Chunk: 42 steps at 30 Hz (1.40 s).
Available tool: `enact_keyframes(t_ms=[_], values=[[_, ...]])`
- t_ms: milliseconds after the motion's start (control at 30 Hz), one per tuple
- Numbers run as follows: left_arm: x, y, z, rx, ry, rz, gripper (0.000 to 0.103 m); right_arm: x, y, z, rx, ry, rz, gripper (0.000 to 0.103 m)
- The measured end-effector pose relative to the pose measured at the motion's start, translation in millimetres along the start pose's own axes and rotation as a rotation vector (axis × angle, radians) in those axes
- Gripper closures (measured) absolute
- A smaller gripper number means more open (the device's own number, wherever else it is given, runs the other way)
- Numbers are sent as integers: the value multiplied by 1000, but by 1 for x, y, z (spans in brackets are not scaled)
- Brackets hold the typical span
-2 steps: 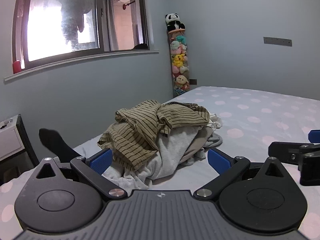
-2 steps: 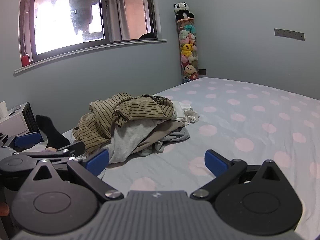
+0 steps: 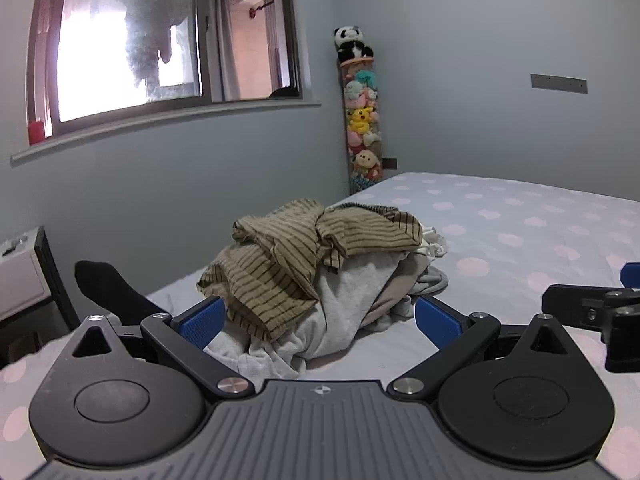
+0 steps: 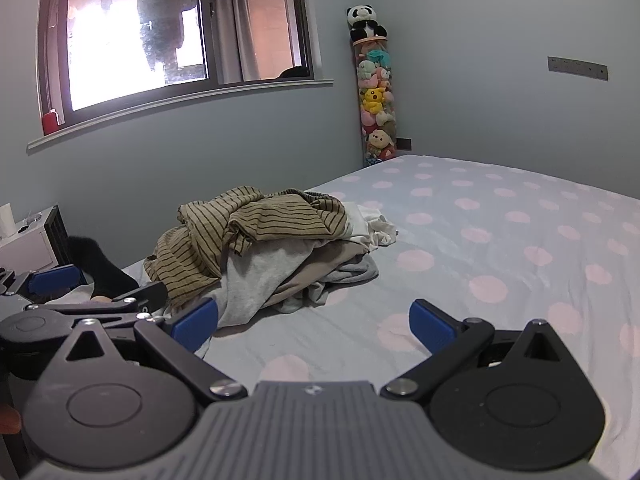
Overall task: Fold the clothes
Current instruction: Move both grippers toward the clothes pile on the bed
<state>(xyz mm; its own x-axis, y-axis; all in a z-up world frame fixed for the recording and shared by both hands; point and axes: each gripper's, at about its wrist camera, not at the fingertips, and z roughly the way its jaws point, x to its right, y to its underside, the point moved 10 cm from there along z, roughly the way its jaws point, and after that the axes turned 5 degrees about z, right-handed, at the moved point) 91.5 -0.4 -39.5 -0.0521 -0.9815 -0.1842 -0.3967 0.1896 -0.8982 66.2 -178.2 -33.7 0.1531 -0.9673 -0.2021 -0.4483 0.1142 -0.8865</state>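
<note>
- Left tongs (image 3: 316, 318): jaws spread wide, blue pads (image 3: 199, 319) standing apart, nothing clamped. Near edge of the clothes pile framed between the pads in the left wrist view; contact with the left pad not determinable.
- Right tongs (image 4: 314, 320): jaws likewise spread wide, nothing between the pads except bare bed sheet. Positioned to the right of the left tongs, which appear at the lower left of the right wrist view.
- Clothes pile (image 3: 320, 272): heaped, unfolded, on the bed (image 3: 520, 232) near its left edge, directly ahead of the left tongs and ahead-left of the right tongs.
- Striped garment (image 3: 280, 256): olive-tan with dark thin stripes, crumpled on top of the pile and draping down its near-left side.
- Light grey garment (image 3: 344, 300): under the striped one, spilling toward the tongs.
- Beige and white garments (image 4: 376, 220): lower layers, showing at the right side of the pile.
- Bed sheet: pale grey-blue with pink dots, flat and mostly uncovered to the right of the pile.
- Black sock (image 3: 108, 288): on a foot, raised at the left edge of the bed, just beside the pile.
- Window (image 3: 160, 40): on the left wall, bright outside, with a red object (image 3: 37, 131) on the sill.
- Tube of plush toys (image 3: 362, 128): upright in the far corner, a panda toy (image 3: 352, 42) on top.
- White cabinet (image 3: 20, 276): at far left beside the bed.
</note>
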Motion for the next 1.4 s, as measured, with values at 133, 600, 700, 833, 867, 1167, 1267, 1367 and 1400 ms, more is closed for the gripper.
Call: enact_keyframes(t_ms=[133, 600, 700, 833, 867, 1167, 1267, 1367, 1400], values=[[0, 0, -1, -8, 42, -47, 0, -1, 2, -1, -8, 2, 8, 1], [28, 9, 5, -20, 40, 50, 0, 11, 6, 3, -12, -7, 34, 1], [31, 10, 6, -27, 45, 59, 0, 13, 7, 2, -14, -6, 44, 1], [33, 12, 6, -29, 45, 67, 0, 13, 9, 2, -18, -11, 45, 1], [33, 12, 6, -30, 43, 70, 0, 13, 9, 1, -19, -12, 45, 1], [33, 17, 9, -42, 37, 75, 0, 11, 11, 3, -21, -14, 38, 1], [33, 18, 10, -47, 35, 76, 0, 10, 12, 4, -25, -15, 36, 1], [33, 20, 12, -56, 36, 75, 0, 9, 13, 5, -29, -16, 34, 1], [34, 20, 12, -57, 38, 74, 0, 9, 13, 6, -30, -16, 33, 1]])
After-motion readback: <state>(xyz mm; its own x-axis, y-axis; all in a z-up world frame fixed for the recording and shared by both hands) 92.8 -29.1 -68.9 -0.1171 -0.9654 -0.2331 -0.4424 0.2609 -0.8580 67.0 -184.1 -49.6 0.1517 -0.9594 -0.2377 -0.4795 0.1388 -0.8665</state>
